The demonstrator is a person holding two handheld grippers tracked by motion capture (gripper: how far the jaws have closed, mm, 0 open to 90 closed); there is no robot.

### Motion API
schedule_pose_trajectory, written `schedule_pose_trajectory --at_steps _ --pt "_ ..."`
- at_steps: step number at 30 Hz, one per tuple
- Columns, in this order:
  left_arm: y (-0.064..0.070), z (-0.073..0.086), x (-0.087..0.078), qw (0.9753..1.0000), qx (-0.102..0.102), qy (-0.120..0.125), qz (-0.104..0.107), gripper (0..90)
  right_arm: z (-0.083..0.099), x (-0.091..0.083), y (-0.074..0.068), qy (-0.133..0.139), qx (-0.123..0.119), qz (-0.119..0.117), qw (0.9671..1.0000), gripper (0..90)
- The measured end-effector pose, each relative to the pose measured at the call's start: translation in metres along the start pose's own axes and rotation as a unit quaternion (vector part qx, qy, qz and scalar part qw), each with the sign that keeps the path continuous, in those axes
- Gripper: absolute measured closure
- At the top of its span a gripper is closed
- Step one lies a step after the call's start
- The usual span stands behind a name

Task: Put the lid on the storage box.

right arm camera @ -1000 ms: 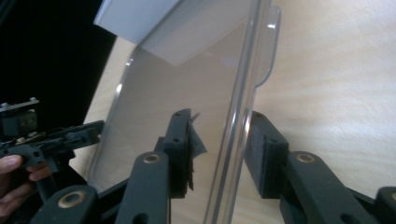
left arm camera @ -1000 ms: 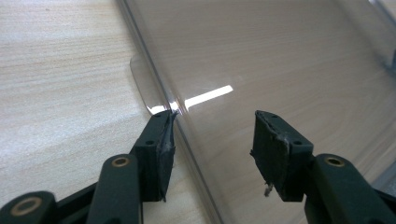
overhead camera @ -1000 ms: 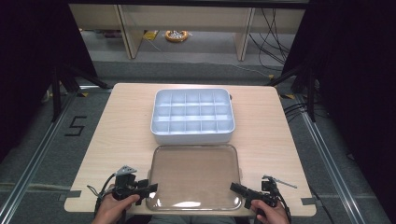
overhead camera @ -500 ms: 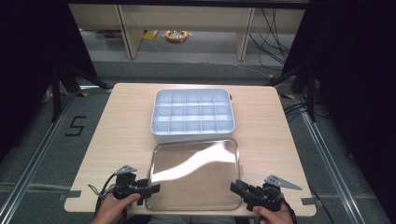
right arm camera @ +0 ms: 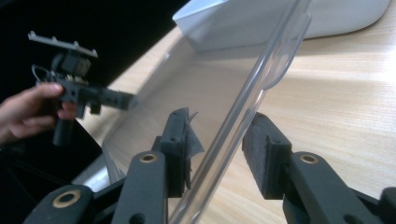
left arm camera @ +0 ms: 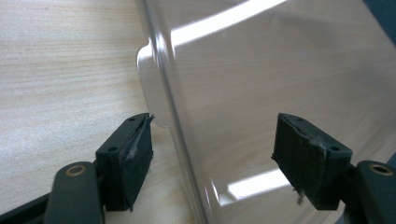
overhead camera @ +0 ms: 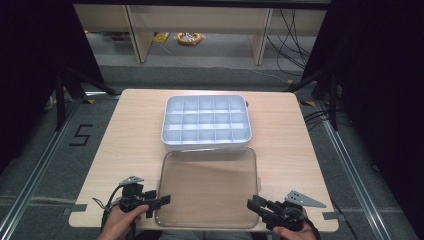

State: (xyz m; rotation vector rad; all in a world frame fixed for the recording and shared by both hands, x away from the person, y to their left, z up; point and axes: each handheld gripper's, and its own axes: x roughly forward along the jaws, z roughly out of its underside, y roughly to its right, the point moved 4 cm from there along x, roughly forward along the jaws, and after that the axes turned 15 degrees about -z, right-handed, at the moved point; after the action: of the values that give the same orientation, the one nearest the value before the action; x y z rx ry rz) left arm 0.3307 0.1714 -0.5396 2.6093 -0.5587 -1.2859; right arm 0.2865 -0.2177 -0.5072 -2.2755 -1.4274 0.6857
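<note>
High view puts my clear lid (overhead camera: pixel 207 187) flat on the table (overhead camera: pixel 130 125) at six o'clock of the compartment box (overhead camera: pixel 206 122), both grippers' fingers spread astride its edges, nothing gripped, lidding not begun.

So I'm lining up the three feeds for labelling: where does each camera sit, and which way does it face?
High view: above the person's side, facing forward and down on the table; both hands enter at the bottom.
Left gripper view: rides the left tool, looking along its open jaws astride the clear lid's edge.
Right gripper view: rides the right tool, jaws open around the lid rim; left hand beyond.
Shared: the lid; high and right views share the white tray.
</note>
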Motion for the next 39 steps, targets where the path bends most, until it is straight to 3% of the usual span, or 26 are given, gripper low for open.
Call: schedule_pose_trajectory --at_steps 4,5,7,8,12,15,16,19,20,21,23,24,25,27,28,29,31,32,33,34,35,39 --pt "-0.001 0.001 -0.001 0.9999 -0.01 -0.005 0.005 38.0 0.003 0.001 0.0 -0.001 0.025 -0.001 0.9997 64.5" --pt "-0.001 0.001 -0.001 0.9999 -0.01 -0.005 0.006 39.3 0.003 0.001 0.002 -0.003 0.016 -0.001 0.9999 64.5" --pt "-0.003 0.0 -0.002 0.9999 -0.012 0.001 0.006 49.6 0.004 0.001 0.003 -0.004 0.027 0.001 0.9996 64.4" --pt "-0.002 -0.002 -0.005 0.9998 0.006 0.017 0.002 56.4 0.004 -0.001 0.008 -0.003 0.026 0.011 0.9996 64.3" --pt "0.002 -0.003 -0.009 0.9984 0.036 0.042 -0.015 57.1 0.007 0.0 0.01 -0.02 0.044 0.031 0.9983 64.2" --pt "0.002 -0.004 -0.011 0.9984 0.029 0.048 -0.008 62.4 0.008 0.001 0.012 -0.022 0.048 0.039 0.9978 64.0" --pt "0.002 -0.005 -0.014 0.9982 0.026 0.054 -0.005 64.0 0.007 -0.001 0.014 -0.029 0.045 0.054 0.9971 64.0" --pt "0.005 -0.008 -0.017 0.9973 0.034 0.064 -0.004 64.3 0.006 0.001 0.016 -0.033 0.036 0.064 0.9967 64.0" --pt "0.006 -0.009 -0.018 0.9971 0.032 0.069 0.0 64.2 0.005 0.001 0.015 -0.037 0.046 0.07 0.9958 64.0" --pt "0.007 -0.01 -0.019 0.997 0.033 0.07 0.001 64.4 0.004 0.0 0.017 -0.045 0.036 0.074 0.9956 64.0" --pt "0.008 -0.012 -0.021 0.9966 0.033 0.076 0.003 64.9 0.0 0.002 0.018 -0.038 0.035 0.071 0.9962 64.1" --pt "0.009 -0.014 -0.022 0.9963 0.035 0.078 0.003 65.2 -0.002 0.002 0.019 -0.039 0.034 0.088 0.9948 64.4" --pt "0.009 -0.016 -0.022 0.996 0.037 0.082 0.001 65.4 -0.005 0.002 0.021 -0.038 0.027 0.087 0.9951 64.7" --pt "0.01 -0.018 -0.023 0.9954 0.04 0.086 -0.001 66.6 -0.009 0.004 0.019 -0.037 0.042 0.094 0.9939 64.8" --pt "0.01 -0.023 -0.024 0.995 0.039 0.092 -0.003 66.6 -0.013 0.005 0.022 -0.034 0.026 0.094 0.9946 65.0" --pt "0.01 -0.023 -0.024 0.995 0.039 0.092 -0.003 66.6 -0.013 0.005 0.022 -0.034 0.026 0.094 0.9946 65.0" --pt "0.011 -0.029 -0.026 0.9946 0.037 0.097 -0.006 66.5 -0.02 0.006 0.025 -0.034 0.018 0.096 0.9947 65.0" --pt "0.011 -0.033 -0.028 0.9945 0.036 0.098 -0.007 66.5 -0.023 0.008 0.024 -0.03 0.027 0.095 0.9947 65.0" --pt "0.011 -0.041 -0.03 0.9932 0.034 0.111 -0.01 66.8 -0.032 0.01 0.027 -0.024 0.009 0.095 0.9951 64.9" --pt "0.01 -0.045 -0.031 0.993 0.038 0.111 -0.01 67.0 -0.037 0.011 0.025 -0.023 0.028 0.097 0.9947 64.9" --pt "0.01 -0.05 -0.032 0.992 0.035 0.121 -0.013 66.9 -0.043 0.013 0.029 -0.021 0.0 0.095 0.9953 64.9" --pt "0.009 -0.071 -0.032 0.9912 0.03 0.127 -0.022 66.6 -0.069 0.021 0.033 -0.011 -0.01 0.102 0.9947 64.9"
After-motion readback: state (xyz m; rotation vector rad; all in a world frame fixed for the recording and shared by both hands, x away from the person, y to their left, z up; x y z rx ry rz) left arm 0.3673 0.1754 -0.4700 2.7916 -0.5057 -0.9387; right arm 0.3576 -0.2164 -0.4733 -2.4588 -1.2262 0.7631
